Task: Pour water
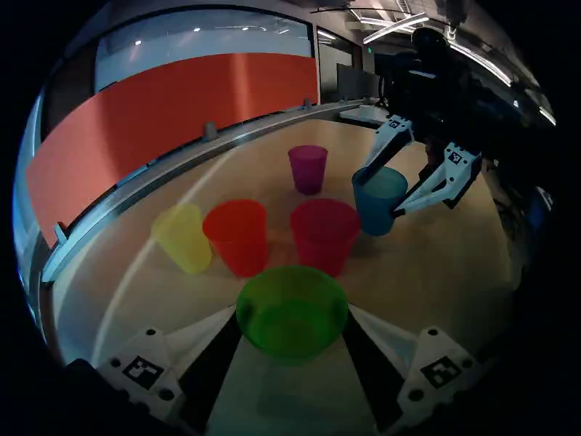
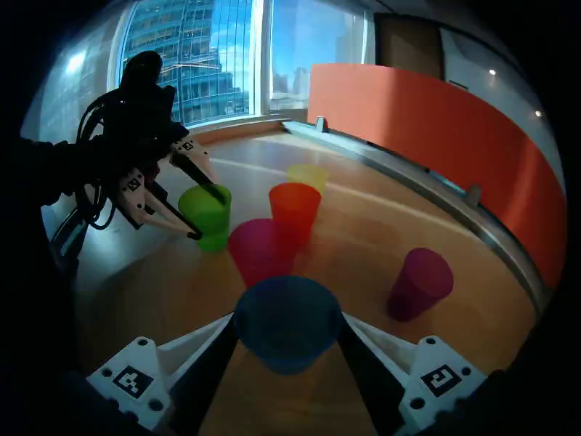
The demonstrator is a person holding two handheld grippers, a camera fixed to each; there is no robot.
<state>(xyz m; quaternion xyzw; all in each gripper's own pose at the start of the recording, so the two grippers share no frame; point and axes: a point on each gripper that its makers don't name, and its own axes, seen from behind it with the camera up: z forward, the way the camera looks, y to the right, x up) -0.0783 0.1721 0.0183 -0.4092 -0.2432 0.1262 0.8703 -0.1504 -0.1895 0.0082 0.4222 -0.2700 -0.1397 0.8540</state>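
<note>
Two cups gripped: your left gripper (image 1: 292, 323) pinches the green cup (image 1: 290, 301), your right gripper (image 2: 287, 334) pinches the blue cup (image 2: 287, 312), both cups near the pink cup (image 1: 324, 232).

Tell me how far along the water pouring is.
Done: both cups look grasped, the left tongs on the green cup and the right tongs on the blue cup. In hand: both cups are upright and apart. Left: the pour itself. No water is visible, and I can't tell if either cup holds any. The yellow cup, orange cup, red cup and purple cup stand aside.
</note>
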